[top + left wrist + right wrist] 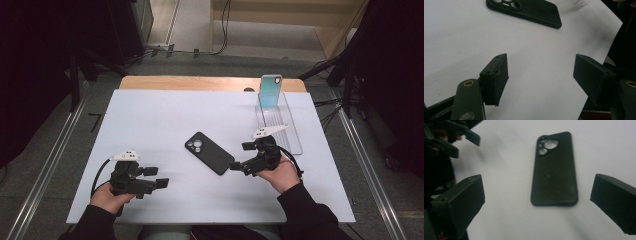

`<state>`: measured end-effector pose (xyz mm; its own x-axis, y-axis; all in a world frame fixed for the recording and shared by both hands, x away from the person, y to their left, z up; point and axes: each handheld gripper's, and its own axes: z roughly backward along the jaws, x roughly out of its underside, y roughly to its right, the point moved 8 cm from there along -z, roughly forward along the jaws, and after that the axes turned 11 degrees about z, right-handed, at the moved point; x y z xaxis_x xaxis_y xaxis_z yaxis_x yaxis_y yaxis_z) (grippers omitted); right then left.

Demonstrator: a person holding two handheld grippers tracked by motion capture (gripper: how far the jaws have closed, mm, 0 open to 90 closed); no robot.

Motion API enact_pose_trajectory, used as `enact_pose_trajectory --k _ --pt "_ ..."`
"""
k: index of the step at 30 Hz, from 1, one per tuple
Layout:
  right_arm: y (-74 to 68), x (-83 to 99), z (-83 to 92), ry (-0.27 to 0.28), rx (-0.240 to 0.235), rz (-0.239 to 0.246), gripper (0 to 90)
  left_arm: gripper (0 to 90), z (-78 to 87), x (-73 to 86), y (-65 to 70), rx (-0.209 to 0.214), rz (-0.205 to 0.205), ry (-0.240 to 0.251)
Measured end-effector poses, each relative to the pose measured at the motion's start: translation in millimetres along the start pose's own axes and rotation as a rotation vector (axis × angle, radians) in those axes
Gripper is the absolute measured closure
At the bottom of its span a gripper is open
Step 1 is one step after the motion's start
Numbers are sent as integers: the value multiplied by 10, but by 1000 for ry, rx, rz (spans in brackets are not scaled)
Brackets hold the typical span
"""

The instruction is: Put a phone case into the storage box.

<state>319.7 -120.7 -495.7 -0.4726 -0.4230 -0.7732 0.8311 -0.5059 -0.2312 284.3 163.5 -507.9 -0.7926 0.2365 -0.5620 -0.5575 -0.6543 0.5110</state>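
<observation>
Black phone case (209,153) flat on table, just beyond right hand-held gripper (234,166), untouched

No text, label, brand or number can be read on the black phone case (209,152), the teal phone case (270,91) or the white tabletop (150,125).

From the high view I get an evenly lit white tabletop (150,115) that reads bright against very dark surroundings at the left and right edges, with only soft, short shadows under things and no hard glare. In the left gripper view the light is dimmer and slightly grey, with a faint smudge of shadow near the tabletop's right edge, and the black phone case (529,10) stays fairly sharp. The right gripper view is soft throughout, blurring the case and the tabletop alike.
</observation>
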Motion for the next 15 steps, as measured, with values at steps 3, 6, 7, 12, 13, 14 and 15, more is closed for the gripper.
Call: enact_pose_trajectory --k 3,6,7,12,13,14,15 --pt "27 -67 -33 13 11 -11 0 285 -6 5 1 -1 -2 -5" --pt "71 -122 -94 14 39 -33 0 285 -6 4 6 1 -3 -4" --pt "79 -144 -113 21 40 -31 0 285 -5 4 6 1 -3 -3" --pt "119 -236 -228 19 78 -22 0 285 -7 9 -3 -3 1 -6" --pt "119 -243 -258 12 77 -17 0 285 -8 11 -6 -3 2 -9" --pt "119 -248 -286 4 81 -12 16 284 -9 11 -8 -5 1 -9" --pt "124 -253 -315 -4 96 -8 46 285 -10 11 -8 -4 0 -9"
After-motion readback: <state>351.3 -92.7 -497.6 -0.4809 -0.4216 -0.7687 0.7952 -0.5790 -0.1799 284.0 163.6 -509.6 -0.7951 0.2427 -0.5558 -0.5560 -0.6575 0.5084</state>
